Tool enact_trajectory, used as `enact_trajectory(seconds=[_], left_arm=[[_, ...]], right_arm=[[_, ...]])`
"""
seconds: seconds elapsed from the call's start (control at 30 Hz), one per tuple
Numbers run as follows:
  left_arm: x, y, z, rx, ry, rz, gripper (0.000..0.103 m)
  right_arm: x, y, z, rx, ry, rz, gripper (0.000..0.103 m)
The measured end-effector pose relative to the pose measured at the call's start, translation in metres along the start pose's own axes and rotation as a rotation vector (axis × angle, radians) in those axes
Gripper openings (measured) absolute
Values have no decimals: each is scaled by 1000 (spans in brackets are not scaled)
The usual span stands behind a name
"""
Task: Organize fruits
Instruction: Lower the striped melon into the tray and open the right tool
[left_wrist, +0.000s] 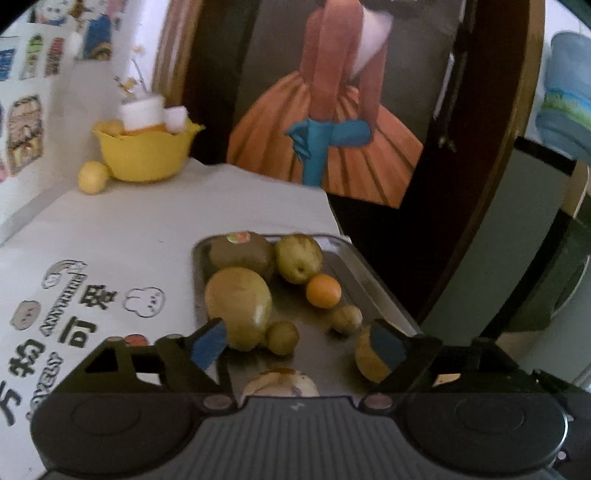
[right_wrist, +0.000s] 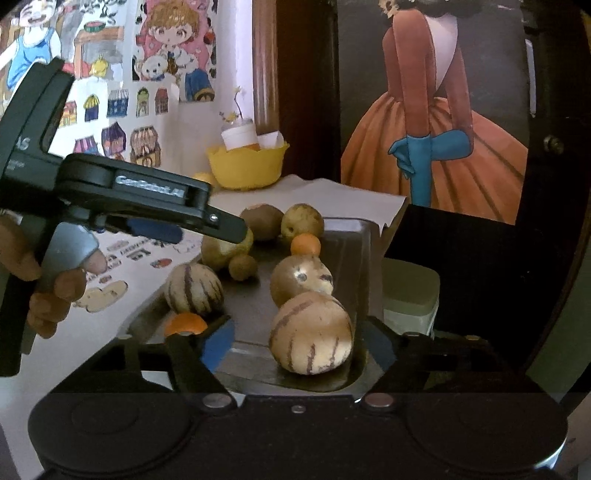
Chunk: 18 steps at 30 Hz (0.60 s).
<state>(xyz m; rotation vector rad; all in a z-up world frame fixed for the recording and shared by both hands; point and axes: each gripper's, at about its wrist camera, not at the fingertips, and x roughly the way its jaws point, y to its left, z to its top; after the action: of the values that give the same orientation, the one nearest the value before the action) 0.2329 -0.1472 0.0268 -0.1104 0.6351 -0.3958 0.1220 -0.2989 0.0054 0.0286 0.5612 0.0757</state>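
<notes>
A white bench (left_wrist: 110, 229) covered with a cartoon-printed cloth carries a metal tray (right_wrist: 347, 236) at its right edge, and nearly all the fruit lies in that tray. Behind the bench stands a large painting (left_wrist: 332, 110) of a figure in an orange dress. At the far left corner sits a yellow bowl (left_wrist: 144, 155) holding white jars, with a yellow lemon (left_wrist: 92, 177) on the cloth just beside it.

In the tray, from largest to smallest: a yellow-green mango (left_wrist: 238, 306) on the left, a brown kiwi (left_wrist: 242, 253) with a sticker at the far left, a green pear (left_wrist: 299, 258) next to it, two cream melons with purple stripes, one at the near right (right_wrist: 310, 332) and one at the left (right_wrist: 194, 288), a small orange (left_wrist: 323, 291) in the middle, and a small round brown fruit (left_wrist: 282, 338) touching the mango.

The fruits look firm but easily bruised, smooth-skinned and prone to rolling; each would best be taken across its widest part with gentle pressure. The mango and melons are likely the heaviest.

The left gripper (left_wrist: 299, 343) hovers over the near end of the tray, spread wide, holding nothing. The right gripper (right_wrist: 299, 339) is also spread, with the near striped melon between its fingers but not pinched.
</notes>
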Motion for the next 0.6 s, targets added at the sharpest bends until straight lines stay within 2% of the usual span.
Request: enact_trajectory(seconds=[0.03, 0.1, 0.2, 0.3, 0.6], left_arm=[[-5, 1, 0, -11, -15, 12, 99], [-15, 4, -1, -30, -48, 43, 102], [-33, 12, -4, -69, -96, 81, 102], [-49, 19, -7, -97, -126, 113, 102], [-99, 34, -30, -131, -176, 222, 102]], right_arm=[[-3, 1, 1, 4, -9, 2, 83], [-8, 5, 1, 8, -25, 7, 90], [-16, 9, 3, 21, -48, 17, 99], [-25, 15, 5, 30, -72, 24, 102], [-53, 38, 3, 98, -110, 42, 102]])
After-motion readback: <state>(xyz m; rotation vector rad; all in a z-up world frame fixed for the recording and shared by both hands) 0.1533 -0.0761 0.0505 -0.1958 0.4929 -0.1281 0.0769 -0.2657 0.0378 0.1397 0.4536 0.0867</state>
